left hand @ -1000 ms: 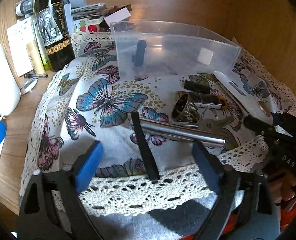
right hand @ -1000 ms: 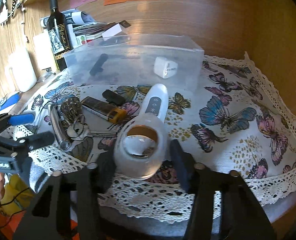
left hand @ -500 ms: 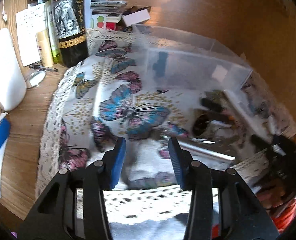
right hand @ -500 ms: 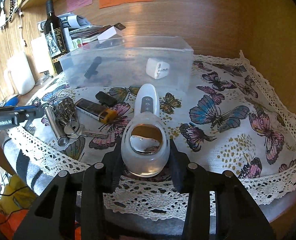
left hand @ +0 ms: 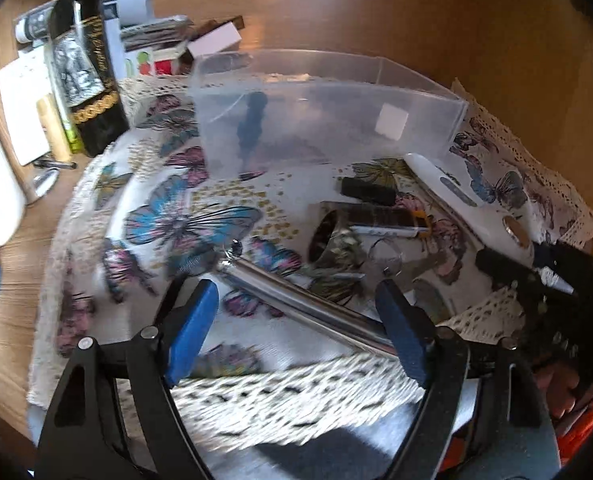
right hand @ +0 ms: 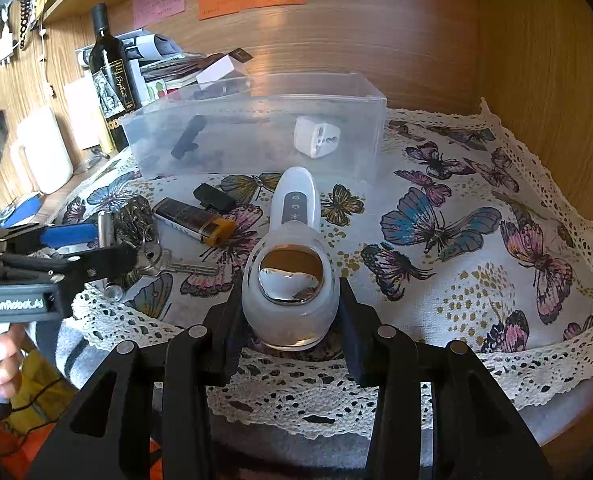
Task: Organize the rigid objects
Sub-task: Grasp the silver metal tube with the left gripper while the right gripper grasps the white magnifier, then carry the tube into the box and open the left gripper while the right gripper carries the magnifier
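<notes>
My right gripper (right hand: pixel 290 312) is shut on the round head of a white handheld device (right hand: pixel 292 248) that lies on the butterfly cloth (right hand: pixel 456 240). My left gripper (left hand: pixel 296 320) is open, its blue pads on either side of a silver metal tube (left hand: pixel 304 304) on the cloth; I cannot tell if they touch it. A clear plastic bin (right hand: pixel 256 136) at the back holds a white plug adapter (right hand: pixel 316 136) and a black clip-like object (right hand: pixel 188 138). A lighter (right hand: pixel 194 220), keys (right hand: pixel 176 266) and a small black block (right hand: pixel 214 196) lie between the grippers.
A wine bottle (right hand: pixel 110 76), stacked papers and boxes (right hand: pixel 176 68) and a white jug (right hand: pixel 44 152) stand left of the bin. Wooden walls close in the back and right. The lace cloth edge (right hand: pixel 296 380) hangs over the near table edge.
The left gripper swung left with its jaws narrowed, then came back and opened wide around the silver tube. The right gripper closed on the white device's head.
</notes>
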### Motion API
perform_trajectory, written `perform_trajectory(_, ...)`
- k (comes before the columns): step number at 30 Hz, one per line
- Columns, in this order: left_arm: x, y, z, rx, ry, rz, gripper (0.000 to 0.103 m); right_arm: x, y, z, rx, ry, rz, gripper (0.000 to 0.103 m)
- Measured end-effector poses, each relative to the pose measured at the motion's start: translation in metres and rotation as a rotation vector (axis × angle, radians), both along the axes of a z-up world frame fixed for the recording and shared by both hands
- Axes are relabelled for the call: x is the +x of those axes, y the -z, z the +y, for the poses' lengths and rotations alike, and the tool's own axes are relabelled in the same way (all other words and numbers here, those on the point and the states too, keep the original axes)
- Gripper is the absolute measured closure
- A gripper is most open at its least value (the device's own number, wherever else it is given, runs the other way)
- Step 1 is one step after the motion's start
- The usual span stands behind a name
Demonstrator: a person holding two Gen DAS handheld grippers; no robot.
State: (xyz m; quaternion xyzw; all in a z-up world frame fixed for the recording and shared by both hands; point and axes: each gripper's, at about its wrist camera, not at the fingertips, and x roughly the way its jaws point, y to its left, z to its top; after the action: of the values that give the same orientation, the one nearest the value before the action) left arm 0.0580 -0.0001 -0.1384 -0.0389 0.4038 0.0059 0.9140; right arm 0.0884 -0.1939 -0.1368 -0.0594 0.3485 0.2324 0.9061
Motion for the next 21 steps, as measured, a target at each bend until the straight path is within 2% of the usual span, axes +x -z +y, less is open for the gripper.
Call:
perform_trajectory(4, -0.006, 0.004, 0.016, 0.015, -0.008, 0.013, 0.048, 0.0, 0.0, 0.0, 0.004, 0.003, -0.014, 0.065)
perform_trajectory(8, -0.008, 0.004, 0.017, 0.039, 0.018, 0.001, 0.064, -0.001, -0.001, -0.001, 0.007, 0.007, -0.021, 0.066)
perform_trajectory(12, -0.007, 0.004, 0.016, 0.065, 0.037, -0.02, 0.088, -0.006, -0.009, -0.004, 0.006, 0.022, -0.063, 0.066)
perform_trajectory(14, -0.007, 0.004, 0.014, 0.08, 0.042, -0.027, 0.088, -0.008, -0.016, -0.006, 0.007, 0.028, -0.092, 0.066)
perform_trajectory(21, -0.009, -0.012, 0.018, 0.056, 0.055, -0.069, 0.088, -0.012, -0.043, -0.014, 0.035, 0.042, -0.182, 0.066)
